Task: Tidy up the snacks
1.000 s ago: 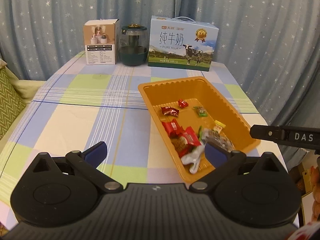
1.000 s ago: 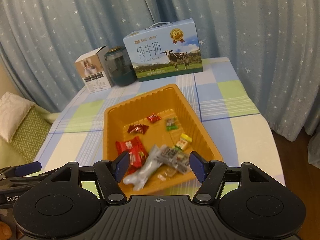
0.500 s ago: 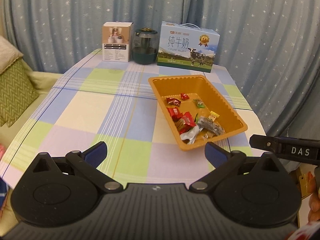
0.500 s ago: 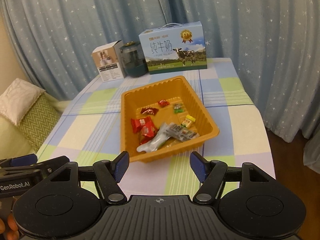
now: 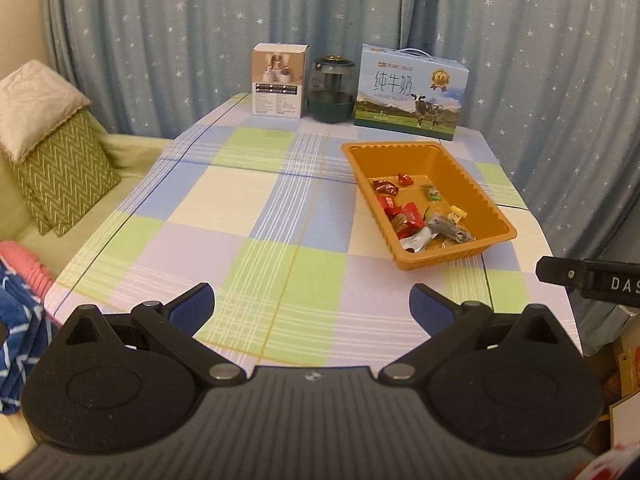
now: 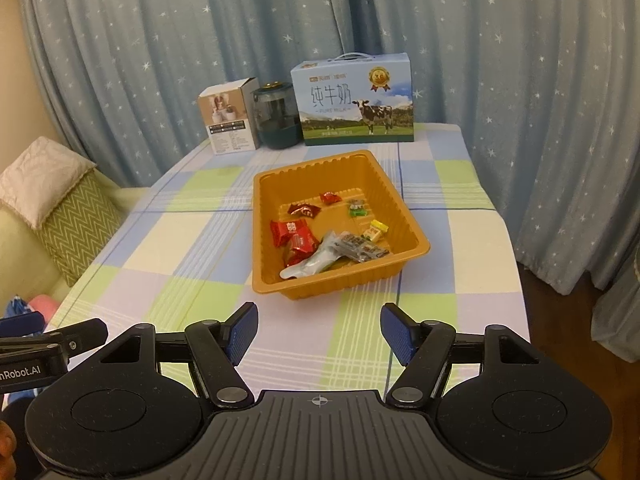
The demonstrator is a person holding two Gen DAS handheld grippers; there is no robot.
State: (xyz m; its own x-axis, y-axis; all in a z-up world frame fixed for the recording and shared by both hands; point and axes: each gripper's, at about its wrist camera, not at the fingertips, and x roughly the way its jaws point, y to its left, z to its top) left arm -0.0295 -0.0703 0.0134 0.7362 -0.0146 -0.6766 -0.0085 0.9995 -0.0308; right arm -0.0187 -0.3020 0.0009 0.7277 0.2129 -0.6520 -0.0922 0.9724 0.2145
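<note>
1. Green zigzag-patterned cushion (image 5: 64, 172) with a cream top: it leans on the pale sofa at the far left, beside the desk.
2. Desk (image 5: 248, 216), covered by a checked cloth in blue, green, cream and lilac: it carries every item listed below.
3. Left tool (image 5: 312, 306): black body, blue pads. It hangs above the near edge of the desk. The jaws stand wide apart and nothing is between them.
4. White cardboard box with a product photograph (image 5: 279, 81): it stands upright at the far edge of the desk.
5. Dark green jar with a clear upper part and a lid (image 5: 332, 90): it stands just right of the white box.
6. Blue milk carton with a carry handle and a cow picture (image 5: 410, 94): it stands just right of the jar.
7. Orange rectangular plastic tray (image 6: 396, 204) with ribbed walls: it rests on the right half of the desk, in front of the carton.
8. Wrapped snacks (image 6: 320, 242): red, green, yellow and silver packets. All of them lie inside the tray, most toward its near end.
9. Right tool (image 6: 319, 330): same build. It hangs above the near edge of the desk, in front of the tray and apart from it. The jaws stand partly open and grip nothing.
</note>
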